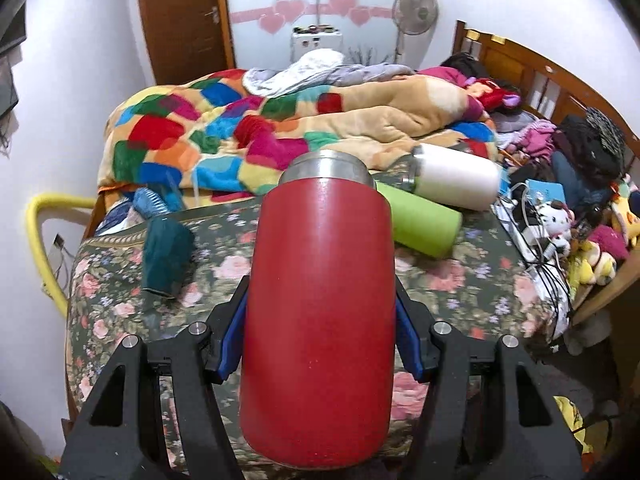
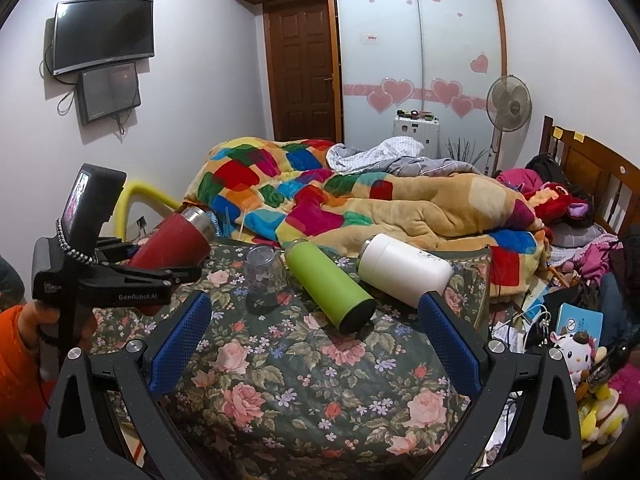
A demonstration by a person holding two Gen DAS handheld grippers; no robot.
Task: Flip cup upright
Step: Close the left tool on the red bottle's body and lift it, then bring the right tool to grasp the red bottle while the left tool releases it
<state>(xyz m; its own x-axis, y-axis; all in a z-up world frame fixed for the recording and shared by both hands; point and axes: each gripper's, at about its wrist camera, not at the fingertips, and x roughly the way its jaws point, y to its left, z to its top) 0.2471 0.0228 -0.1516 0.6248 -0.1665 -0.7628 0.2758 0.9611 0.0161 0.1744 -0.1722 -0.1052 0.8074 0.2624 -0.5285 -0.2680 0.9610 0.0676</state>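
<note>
My left gripper (image 1: pixel 320 304) is shut on a red steel cup (image 1: pixel 320 320), its blue pads pressed on both sides; the silver rim points away from the camera. In the right wrist view the red cup (image 2: pixel 172 244) is held tilted above the left edge of the floral quilt (image 2: pixel 304 380), silver mouth up and to the right, in the left gripper (image 2: pixel 176 272). My right gripper (image 2: pixel 316 320) is open and empty above the quilt. A green bottle (image 2: pixel 332 284), a white bottle (image 2: pixel 404 268) and an upside-down clear glass (image 2: pixel 266 276) rest on the quilt.
A colourful patchwork blanket (image 2: pixel 320 204) is heaped behind the bottles. A teal cloth item (image 1: pixel 166 256) lies at left on the quilt. Plush toys and cables (image 2: pixel 572 344) crowd the right side. A wooden headboard (image 2: pixel 588 172) stands at far right.
</note>
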